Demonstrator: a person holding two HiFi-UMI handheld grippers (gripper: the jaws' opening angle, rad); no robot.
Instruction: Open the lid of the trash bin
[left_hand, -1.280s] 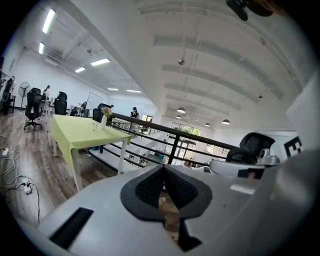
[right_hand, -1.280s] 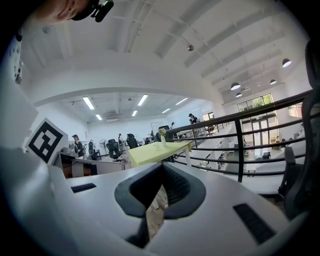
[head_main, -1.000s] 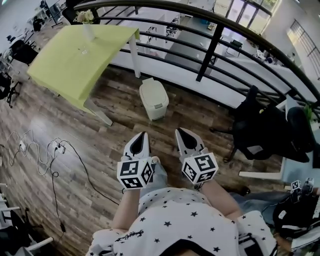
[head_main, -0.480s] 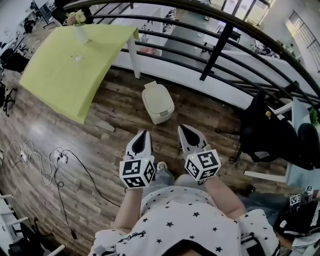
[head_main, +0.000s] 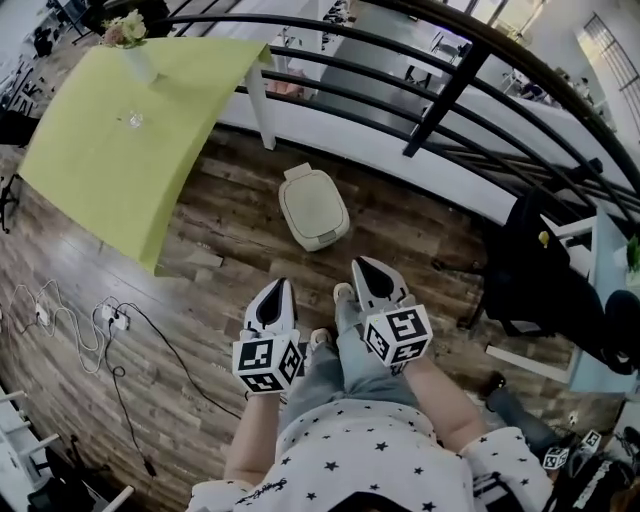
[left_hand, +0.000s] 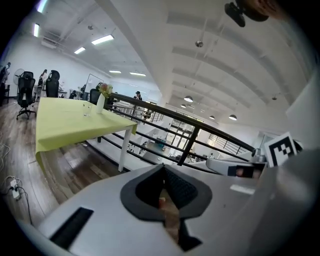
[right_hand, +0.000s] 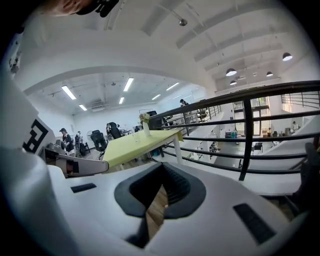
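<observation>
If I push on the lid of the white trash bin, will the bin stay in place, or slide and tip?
The trash bin looks like light plastic, so it would probably slide on the smooth wooden floor. It stands free with nothing bracing it, so a hard push might tip it. Its closed lid looks rigid.

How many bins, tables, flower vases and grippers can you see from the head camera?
Trash bin: 1
Green table: 1
Vase of flowers: 1
Grippers: 2, the left gripper and the right gripper
Total: 5
</observation>
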